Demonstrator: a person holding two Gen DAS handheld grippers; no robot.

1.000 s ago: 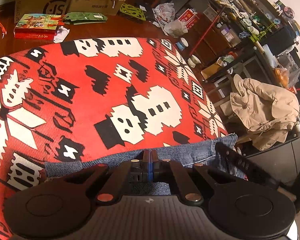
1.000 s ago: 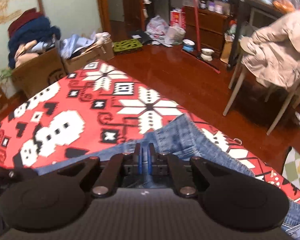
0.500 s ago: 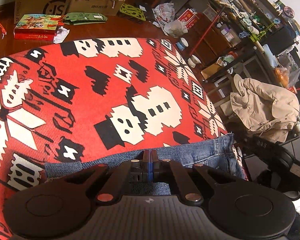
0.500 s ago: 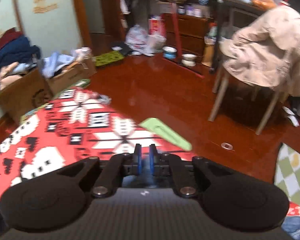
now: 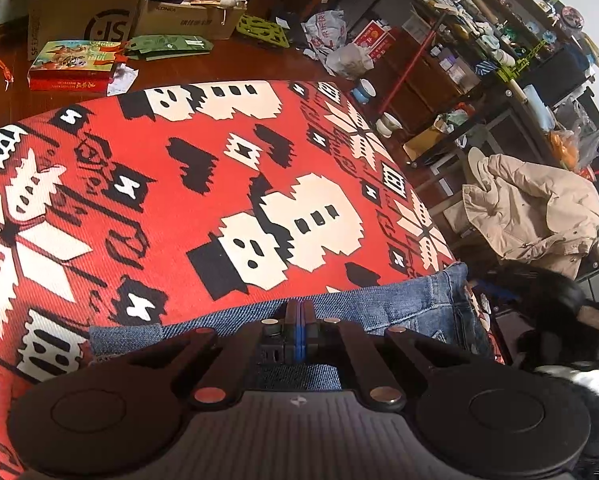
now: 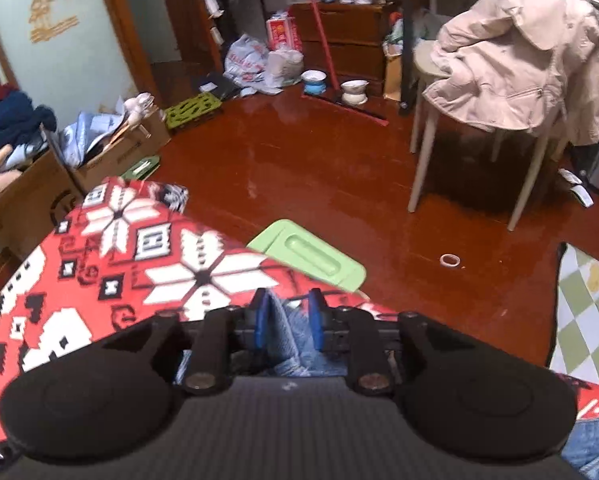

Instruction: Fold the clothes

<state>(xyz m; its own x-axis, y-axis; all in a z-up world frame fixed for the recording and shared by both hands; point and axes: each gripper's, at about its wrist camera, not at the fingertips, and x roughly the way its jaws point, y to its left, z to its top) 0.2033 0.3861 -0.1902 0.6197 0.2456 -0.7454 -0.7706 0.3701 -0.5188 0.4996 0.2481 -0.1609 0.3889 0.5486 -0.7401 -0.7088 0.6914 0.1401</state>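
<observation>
Jeans (image 5: pixel 379 308) pinched by left gripper (image 5: pixel 299 312), loose between opening right gripper (image 6: pixel 287 312)

From my remote seat, the jeans (image 5: pixel 383 304) read as rough blue denim cloth with stitched seams. They lay on a red patterned cover (image 5: pixel 99 208) of ribbed, matt woven cloth. The floor (image 6: pixel 339 168) looked like glossy reddish wood that caught the light. The boxes (image 5: pixel 83 4) were plain brown cardboard, dull-faced. The beige coat (image 6: pixel 519 52) on the chair seemed soft, matt cloth. The green lid (image 6: pixel 311 256) beside the cover looked like smooth plastic.
</observation>
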